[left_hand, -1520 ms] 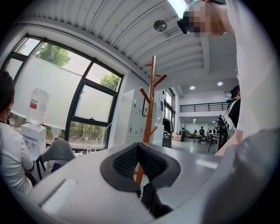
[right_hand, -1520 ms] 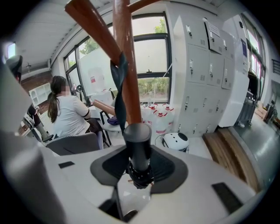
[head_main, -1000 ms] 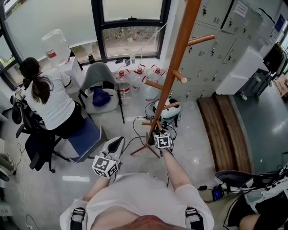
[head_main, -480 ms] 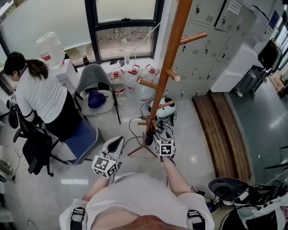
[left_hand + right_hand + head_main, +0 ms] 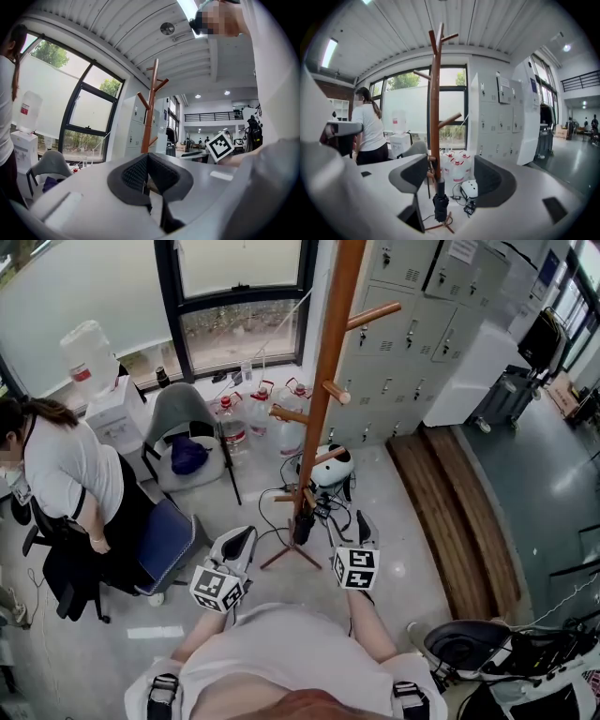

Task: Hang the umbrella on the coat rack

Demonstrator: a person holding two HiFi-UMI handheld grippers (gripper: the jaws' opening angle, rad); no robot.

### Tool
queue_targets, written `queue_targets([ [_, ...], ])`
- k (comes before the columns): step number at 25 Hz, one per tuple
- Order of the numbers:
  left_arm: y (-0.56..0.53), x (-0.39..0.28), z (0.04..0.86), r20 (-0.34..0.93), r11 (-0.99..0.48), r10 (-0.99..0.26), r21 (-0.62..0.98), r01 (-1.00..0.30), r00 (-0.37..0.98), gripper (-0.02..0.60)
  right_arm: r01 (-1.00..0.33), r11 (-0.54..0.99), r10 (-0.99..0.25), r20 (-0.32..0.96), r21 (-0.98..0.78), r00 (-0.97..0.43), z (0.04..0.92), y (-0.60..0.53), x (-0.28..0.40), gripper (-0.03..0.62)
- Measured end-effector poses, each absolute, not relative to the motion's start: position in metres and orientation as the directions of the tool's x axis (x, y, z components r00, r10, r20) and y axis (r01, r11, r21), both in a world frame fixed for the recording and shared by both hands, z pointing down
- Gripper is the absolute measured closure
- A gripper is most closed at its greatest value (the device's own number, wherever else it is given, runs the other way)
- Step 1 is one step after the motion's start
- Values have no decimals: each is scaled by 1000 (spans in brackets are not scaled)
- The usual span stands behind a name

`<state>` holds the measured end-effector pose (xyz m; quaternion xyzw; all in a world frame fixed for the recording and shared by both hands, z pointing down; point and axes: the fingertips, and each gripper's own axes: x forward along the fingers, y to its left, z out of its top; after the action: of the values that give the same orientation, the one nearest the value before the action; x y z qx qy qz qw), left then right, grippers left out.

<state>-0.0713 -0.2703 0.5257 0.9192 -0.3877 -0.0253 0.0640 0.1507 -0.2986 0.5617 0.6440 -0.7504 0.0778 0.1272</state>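
The wooden coat rack [image 5: 323, 381] stands just ahead of me; its pole [image 5: 435, 93] fills the middle of the right gripper view. A black folded umbrella [image 5: 302, 528] hangs from a low peg near the foot, straight down along the pole [image 5: 440, 205]. My right gripper [image 5: 354, 529] is held back from it, to its right. Its jaws have just been opening and stand open [image 5: 452, 180] with nothing between them. My left gripper [image 5: 244, 540] hovers left of the rack's foot, shut and empty [image 5: 147, 174]. The rack [image 5: 150, 117] shows beyond it.
A person in white [image 5: 66, 474] sits at the left by a blue chair [image 5: 169, 535]. A grey chair [image 5: 183, 418], water bottles [image 5: 253, 413] and a white round device [image 5: 330, 465] with cables crowd the rack's base. Lockers [image 5: 412, 296] and a wooden bench [image 5: 450, 493] stand right.
My right gripper has drawn back from the rack's foot towards me and risen, leaving the umbrella hanging on the low peg. The left gripper has hardly moved. The seated person has leaned left.
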Motion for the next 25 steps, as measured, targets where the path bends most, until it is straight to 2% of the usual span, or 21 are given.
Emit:
queue_targets([
  [4,-276,-64,520,-2,-691,-718,127,-712,696,571,-988,133,-975,190,77,-117,517,-282,158,304],
  [5,-276,-64,519,-4,-690,-719,126,-713,695,572,-989,123,-980,166,78,-109,509,-277,159,332],
  [7,-278,-65,516,-7,-688,-721,122,-715,693,572,-993,94,-991,103,69,-87,492,-268,164,455],
  [8,-279,-65,515,-8,-687,-723,119,-717,691,572,-994,89,-994,68,60,-85,485,-264,167,561],
  [9,-280,-63,513,-8,-685,-725,117,-719,689,572,-995,95,-995,40,43,-93,480,-261,169,585],
  [13,-284,-56,509,-5,-680,-729,109,-725,684,572,-992,124,-992,33,-24,-125,483,-254,174,586],
  [25,-286,-30,501,2,-678,-732,100,-728,682,572,-982,174,-983,47,-76,-178,487,-252,176,586],
])
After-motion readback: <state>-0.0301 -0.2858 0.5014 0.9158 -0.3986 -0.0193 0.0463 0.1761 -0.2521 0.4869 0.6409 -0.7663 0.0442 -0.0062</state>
